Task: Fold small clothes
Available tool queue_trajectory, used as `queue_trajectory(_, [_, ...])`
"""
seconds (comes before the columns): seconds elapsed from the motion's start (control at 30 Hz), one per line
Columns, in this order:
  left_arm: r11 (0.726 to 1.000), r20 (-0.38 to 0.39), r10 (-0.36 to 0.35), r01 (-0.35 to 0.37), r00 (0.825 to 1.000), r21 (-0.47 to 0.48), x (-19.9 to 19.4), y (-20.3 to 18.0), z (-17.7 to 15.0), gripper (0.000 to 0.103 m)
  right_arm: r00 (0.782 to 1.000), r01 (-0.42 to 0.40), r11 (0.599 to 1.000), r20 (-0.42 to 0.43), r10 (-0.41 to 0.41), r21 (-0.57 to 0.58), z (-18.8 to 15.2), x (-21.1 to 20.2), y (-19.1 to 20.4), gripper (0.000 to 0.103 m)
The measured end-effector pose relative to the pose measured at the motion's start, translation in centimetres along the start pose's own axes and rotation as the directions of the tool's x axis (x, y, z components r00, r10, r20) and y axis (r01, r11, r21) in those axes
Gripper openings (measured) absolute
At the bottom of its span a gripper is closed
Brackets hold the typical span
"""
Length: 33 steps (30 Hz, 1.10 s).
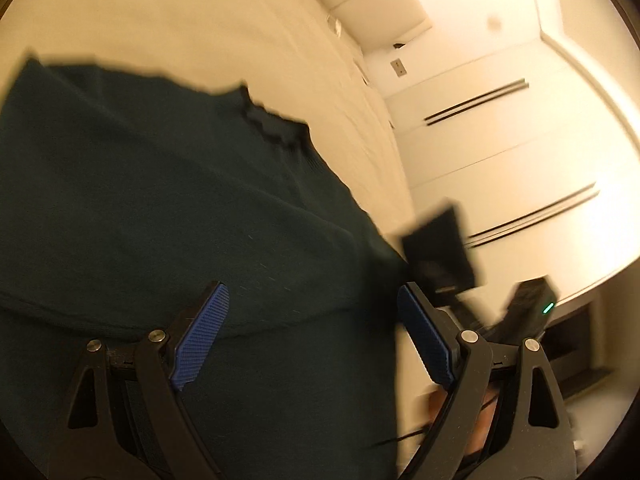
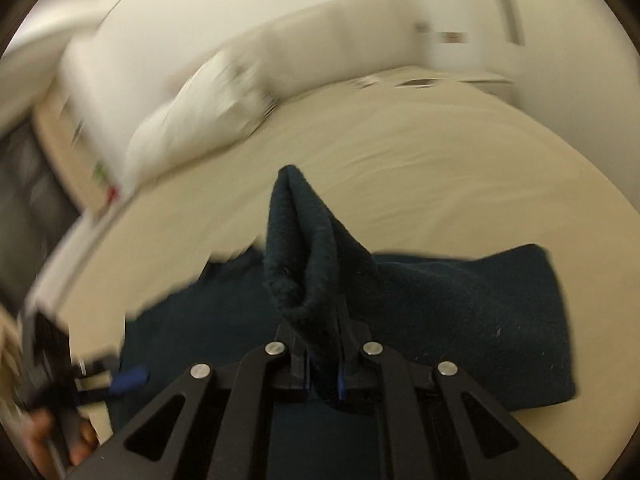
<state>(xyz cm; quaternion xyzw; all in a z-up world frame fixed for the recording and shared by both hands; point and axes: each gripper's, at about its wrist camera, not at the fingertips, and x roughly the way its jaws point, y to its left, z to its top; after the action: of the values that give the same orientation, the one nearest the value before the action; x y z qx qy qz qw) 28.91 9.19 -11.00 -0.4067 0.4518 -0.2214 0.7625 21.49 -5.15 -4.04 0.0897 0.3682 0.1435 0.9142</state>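
Right gripper [image 2: 322,376] jaws clamped on dark garment [image 2: 312,264] fold; left gripper [image 1: 312,336] tilted down, jaws wide, empty.

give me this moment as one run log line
left gripper: open above dark green garment | right gripper: shut on garment edge | surface: bed | fold: unfinished

- Cream bed sheet [image 2: 440,168] spread flat.
- White pillow [image 2: 208,112] at the bed's head, blurred.
- Pale wall panels [image 1: 500,128] with dark grooves.
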Motion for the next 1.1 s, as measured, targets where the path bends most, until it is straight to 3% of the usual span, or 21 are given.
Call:
queue_trajectory(0.13, [0.992,-0.048,-0.094,0.089,0.994,-0.093,1.4,1.1,0.8,0.087,0.996,-0.019,0.991,-0.09,0.007,-0.13,-3.1,4.7,6.6,0.01])
queue_trajectory(0.2, [0.989,-0.054,-0.103,0.096,0.993,-0.114,2.1,1.2,1.0,0.087,0.995,-0.011,0.989,-0.103,-0.005,-0.148,-4.1,5.5,8.0,0.01])
queue_trajectory(0.43, [0.981,-0.132,-0.118,0.095,0.984,-0.172,5.6,2.0,2.4,0.087,0.993,-0.002,0.986,-0.117,-0.017,-0.168,-5.2,6.0,8.8,0.01])
queue_trajectory(0.6, [0.989,-0.156,-0.091,0.071,0.984,-0.13,7.1,1.0,2.6,0.086,0.992,-0.013,0.984,-0.126,-0.01,-0.177,-5.7,6.0,9.3,0.013])
queue_trajectory(0.63, [0.99,-0.159,-0.089,0.07,0.983,-0.125,7.5,0.8,2.8,0.081,0.992,-0.016,0.984,-0.128,-0.007,-0.179,-6.0,6.0,9.7,0.014])
queue_trajectory(0.67, [0.99,-0.163,-0.088,0.068,0.983,-0.124,7.7,0.7,2.7,0.06,0.991,-0.023,0.984,-0.13,-0.001,-0.179,-6.1,6.0,9.8,0.016])
queue_trajectory(0.73, [0.991,-0.182,-0.063,0.04,0.981,-0.126,8.3,0.8,2.8,0.034,0.99,-0.043,0.985,-0.137,0.021,-0.164,-6.1,5.8,9.7,0.021])
queue_trajectory(0.77, [0.992,-0.183,-0.055,0.032,0.982,-0.124,8.4,0.9,2.8,0.03,0.99,-0.046,0.987,-0.136,0.024,-0.157,-6.1,5.6,9.5,0.024])
queue_trajectory(0.87, [0.992,-0.183,-0.055,0.032,0.982,-0.124,8.4,1.5,2.5,0.016,0.984,-0.103,0.989,-0.156,0.086,-0.108,-6.4,4.5,8.6,0.048])
queue_trajectory(0.9, [0.991,-0.18,-0.06,0.037,0.982,-0.129,8.3,1.6,2.5,0.016,0.982,-0.116,0.989,-0.157,0.101,-0.091,-6.6,3.8,8.2,0.054])
queue_trajectory(0.97, [0.99,-0.17,-0.065,0.043,0.983,-0.131,7.7,2.0,2.7,0.011,0.982,-0.129,0.99,-0.148,0.121,-0.048,-7.5,2.1,6.7,0.057])
queue_trajectory(1.07, [0.994,-0.153,-0.049,0.033,0.987,-0.106,6.6,2.0,3.2,0.007,0.977,-0.153,0.981,-0.129,0.168,0.119,-9.4,-1.0,2.6,0.057])
queue_trajectory(1.1, [0.995,-0.144,-0.042,0.028,0.989,-0.095,5.8,2.0,3.3,0.007,0.974,-0.168,0.962,-0.113,0.196,0.217,-10.1,-2.1,0.4,0.057])
